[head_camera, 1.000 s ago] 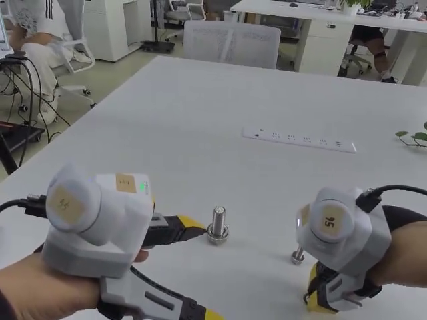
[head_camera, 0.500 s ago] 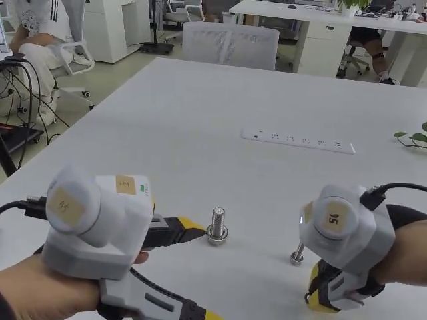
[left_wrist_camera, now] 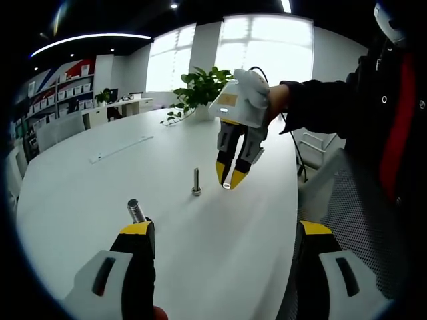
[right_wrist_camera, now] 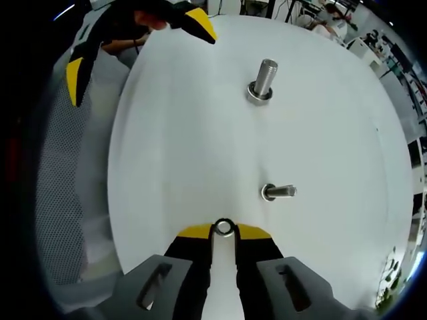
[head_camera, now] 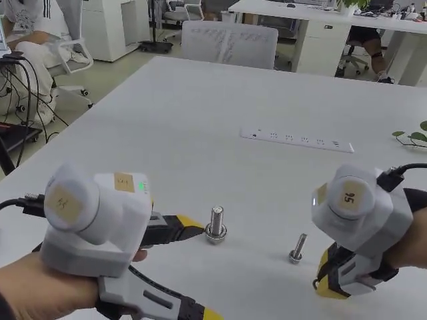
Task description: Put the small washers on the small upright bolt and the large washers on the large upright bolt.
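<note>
The large bolt (head_camera: 216, 223) stands upright on the white table (head_camera: 200, 120), with a wide metal ring at its foot. The small bolt (head_camera: 297, 247) stands on its head to the right of it. My left gripper (head_camera: 199, 270) is open, and its upper yellow tip lies just left of the large bolt (left_wrist_camera: 135, 210). My right gripper (right_wrist_camera: 225, 231) is shut on a small washer (right_wrist_camera: 225, 228), held above the table a little short of the small bolt (right_wrist_camera: 277, 192). In the left gripper view the right gripper (left_wrist_camera: 228, 180) hangs tips down beside the small bolt (left_wrist_camera: 196, 181).
A white power strip (head_camera: 297, 141) lies across the table farther back. A grey chair (head_camera: 230, 43) stands at the far edge, and leaves of a plant (head_camera: 415, 136) reach in at the right. A seated person (head_camera: 37, 33) is at the far left.
My right gripper has shifted right and slightly up with the washer, so the small bolt now shows in full. The left gripper has stayed by the large bolt.
</note>
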Action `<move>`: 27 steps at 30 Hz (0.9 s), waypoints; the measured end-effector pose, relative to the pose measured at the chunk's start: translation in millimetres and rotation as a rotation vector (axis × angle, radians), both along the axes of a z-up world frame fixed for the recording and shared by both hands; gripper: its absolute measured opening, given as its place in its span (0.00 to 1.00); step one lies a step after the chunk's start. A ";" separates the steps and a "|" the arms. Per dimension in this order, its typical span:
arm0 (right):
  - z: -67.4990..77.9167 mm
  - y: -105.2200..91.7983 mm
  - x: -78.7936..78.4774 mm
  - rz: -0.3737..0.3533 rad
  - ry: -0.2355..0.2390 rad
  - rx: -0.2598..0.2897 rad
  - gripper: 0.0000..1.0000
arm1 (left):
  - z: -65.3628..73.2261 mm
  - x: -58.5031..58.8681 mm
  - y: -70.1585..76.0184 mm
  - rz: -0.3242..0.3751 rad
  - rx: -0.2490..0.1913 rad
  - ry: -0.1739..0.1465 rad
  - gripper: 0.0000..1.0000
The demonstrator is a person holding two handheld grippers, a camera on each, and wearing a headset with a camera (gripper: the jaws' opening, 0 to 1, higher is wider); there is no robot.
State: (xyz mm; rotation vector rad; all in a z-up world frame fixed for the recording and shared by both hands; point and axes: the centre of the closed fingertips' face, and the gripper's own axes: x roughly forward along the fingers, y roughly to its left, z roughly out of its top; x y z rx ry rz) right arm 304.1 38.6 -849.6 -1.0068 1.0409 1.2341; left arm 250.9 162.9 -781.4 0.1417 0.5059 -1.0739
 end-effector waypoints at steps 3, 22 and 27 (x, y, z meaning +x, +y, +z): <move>7.0 -2.4 3.3 -0.004 -0.012 0.002 0.13 | -0.5 0.1 -0.3 -0.001 0.001 0.000 0.87; 45.3 3.9 25.8 0.029 -0.090 0.006 0.13 | -0.8 1.7 0.1 0.003 -0.001 -0.002 0.87; 52.7 8.3 31.5 0.042 -0.104 0.005 0.13 | -1.0 1.4 0.4 0.004 -0.002 -0.002 0.87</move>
